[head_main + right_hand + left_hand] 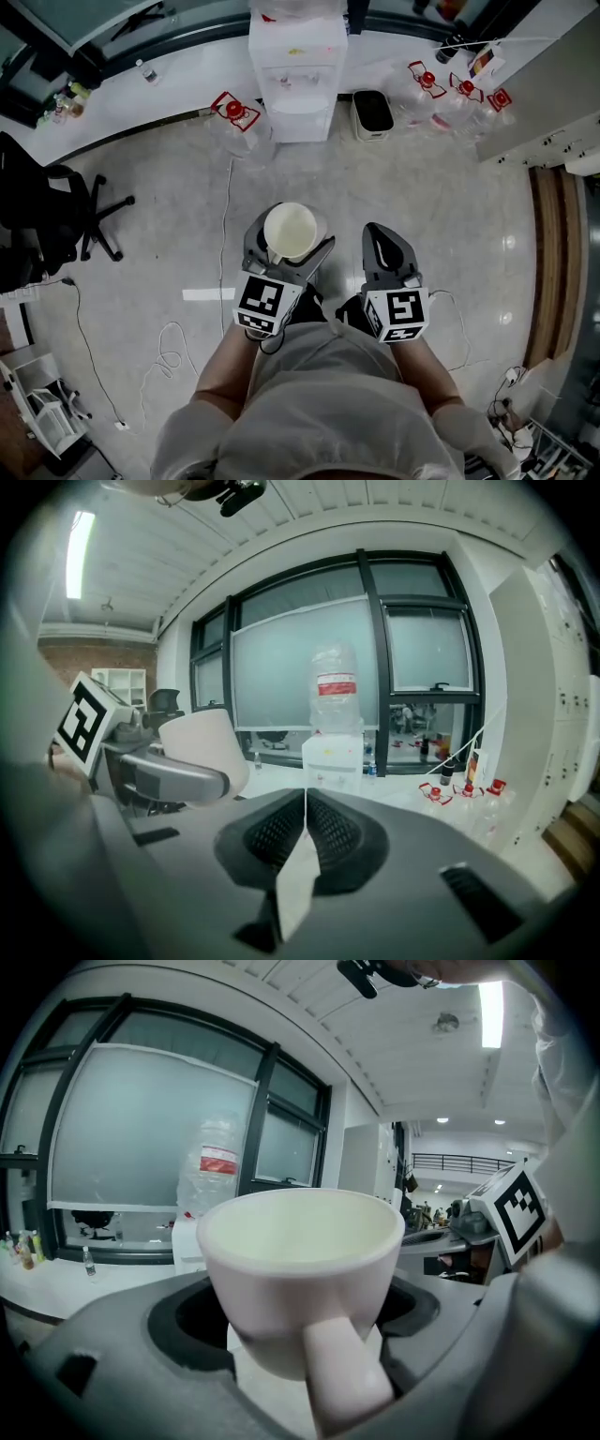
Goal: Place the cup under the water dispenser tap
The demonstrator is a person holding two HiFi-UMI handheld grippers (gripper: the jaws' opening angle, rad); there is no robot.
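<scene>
The cup [300, 1269], white and empty, sits upright between the jaws of the left gripper [289, 249]. The jaws pinch its lower body from either side, and its handle points back toward that gripper's camera. It is carried in the air over the floor, well apart from the water dispenser [298, 70], which stands against the far wall with a bottle on top. The right gripper [305, 803] has its jaws pressed together on nothing and hangs just beside the left.

Judgement: the approach is the step in hand, and the placing is not yet begun.

Risks noted:
- The grip lies on a smooth, tapering wall, so a tilt or jolt on the way could let the cup slide out.
- A cable [225, 211] runs across the floor along the path to the dispenser, and empty bottles [234, 114] lie beside its base. Either could catch a foot.
- The taps are too small to make out here, so alignment under one would need a closer look.
</scene>
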